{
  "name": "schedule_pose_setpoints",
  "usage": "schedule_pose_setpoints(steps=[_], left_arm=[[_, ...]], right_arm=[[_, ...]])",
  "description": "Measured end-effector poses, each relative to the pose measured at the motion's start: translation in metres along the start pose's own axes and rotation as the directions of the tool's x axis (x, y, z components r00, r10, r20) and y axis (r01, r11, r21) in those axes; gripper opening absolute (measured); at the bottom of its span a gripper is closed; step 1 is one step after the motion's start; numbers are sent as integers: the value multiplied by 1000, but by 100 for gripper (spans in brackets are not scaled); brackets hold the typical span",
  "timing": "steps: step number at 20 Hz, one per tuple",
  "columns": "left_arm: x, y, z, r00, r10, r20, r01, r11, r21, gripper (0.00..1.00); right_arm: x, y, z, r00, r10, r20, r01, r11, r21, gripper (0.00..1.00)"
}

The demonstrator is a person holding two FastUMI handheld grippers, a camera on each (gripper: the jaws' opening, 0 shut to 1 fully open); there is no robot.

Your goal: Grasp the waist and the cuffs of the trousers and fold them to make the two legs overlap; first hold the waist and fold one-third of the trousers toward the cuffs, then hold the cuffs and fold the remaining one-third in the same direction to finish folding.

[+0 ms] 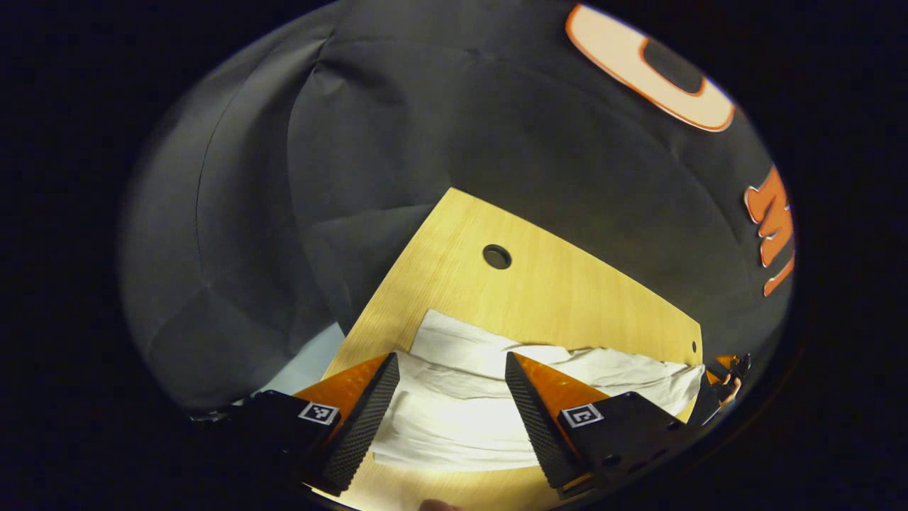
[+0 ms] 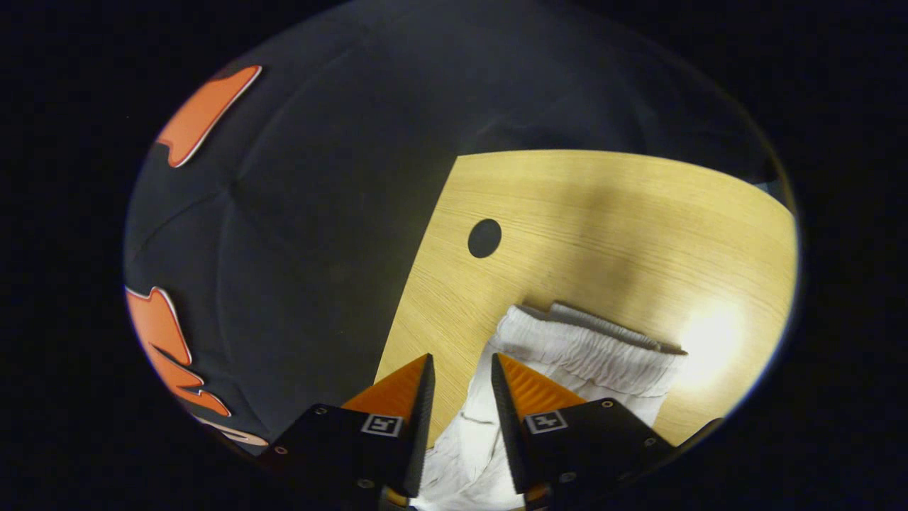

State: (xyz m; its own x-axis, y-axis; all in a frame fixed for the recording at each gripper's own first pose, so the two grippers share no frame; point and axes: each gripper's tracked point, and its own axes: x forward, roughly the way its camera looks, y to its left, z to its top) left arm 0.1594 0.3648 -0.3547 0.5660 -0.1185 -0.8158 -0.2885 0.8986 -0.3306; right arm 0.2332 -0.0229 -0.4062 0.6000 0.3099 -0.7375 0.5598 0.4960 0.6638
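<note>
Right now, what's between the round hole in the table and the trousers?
Nothing: in the right gripper view, only bare wooden table lies between the round hole and the white trousers.

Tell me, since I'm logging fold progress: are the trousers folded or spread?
Cannot tell fully: the trousers lie flat on the table, waistband free.

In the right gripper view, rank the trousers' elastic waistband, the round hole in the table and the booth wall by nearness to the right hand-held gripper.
From the right hand-held gripper:
1. Elastic waistband of the white trousers, just ahead and to the right of the fingers.
2. Round hole, farther ahead on the wooden table, near its left edge.
3. Booth wall, behind the table.
</note>
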Motion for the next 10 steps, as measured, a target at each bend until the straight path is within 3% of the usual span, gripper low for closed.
schedule_pose_setpoints(steps=[1,5,7,10], left_arm=[[-8,-8,-1,1000,-8,-2,8,1000,29,100],[-33,-38,-25,997,-39,-72,45,996,80,100],[-47,-46,-39,993,-40,-116,50,995,85,96],[-60,-55,-57,988,-36,-149,53,992,116,100]], right_arm=[[-9,-2,3,1000,-12,5,12,999,-38,62],[-41,-43,-4,991,-133,-6,130,978,-164,86],[-50,-69,-10,979,-202,-18,194,959,-207,89],[-55,-107,-20,955,-296,-34,278,926,-256,92]])
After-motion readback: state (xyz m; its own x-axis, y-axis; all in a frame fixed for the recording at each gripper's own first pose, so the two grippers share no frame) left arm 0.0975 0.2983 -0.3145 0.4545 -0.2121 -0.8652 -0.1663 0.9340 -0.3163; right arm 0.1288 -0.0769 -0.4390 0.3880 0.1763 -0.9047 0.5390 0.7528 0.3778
